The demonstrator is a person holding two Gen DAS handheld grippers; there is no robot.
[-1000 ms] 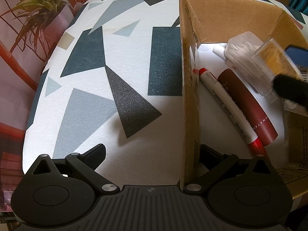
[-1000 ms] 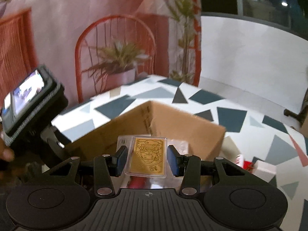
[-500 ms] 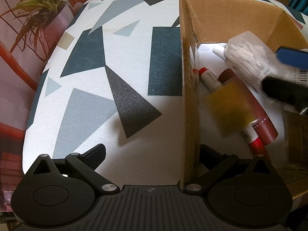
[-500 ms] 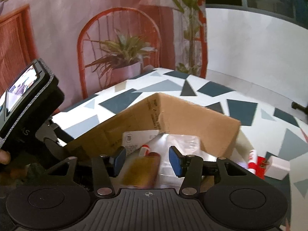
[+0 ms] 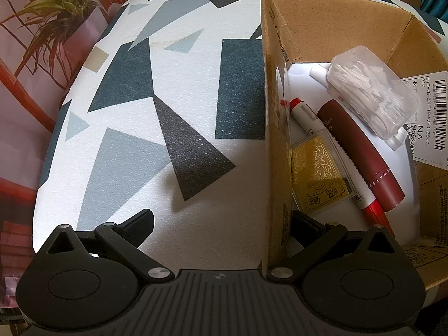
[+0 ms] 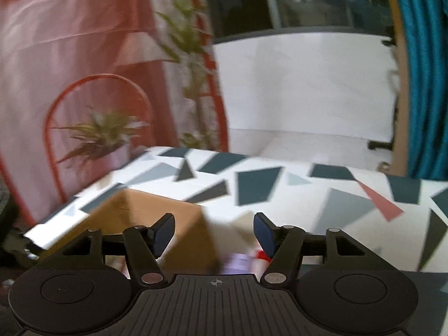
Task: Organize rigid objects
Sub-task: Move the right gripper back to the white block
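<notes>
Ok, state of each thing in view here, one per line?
Cardboard box: open-topped, upright, left gripper's jaws either side of its near wall.
Gold card in clear case: lying flat in box, against near wall.
Red-capped marker: lying in box.
Maroon tube: lying beside marker.
Clear case of floss picks: closed, resting on top.
Left gripper: wide apart.
Right gripper: open, empty, just been opening.

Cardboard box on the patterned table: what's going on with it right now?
A person with two handheld grippers is packing small items into the cardboard box. The left gripper straddles the box's near wall, steadying it. The right gripper has just been opening; nothing is between its jaws now. The gold card in its clear case lies inside the box beside a red-and-white marker, a maroon tube and a clear plastic case.
</notes>
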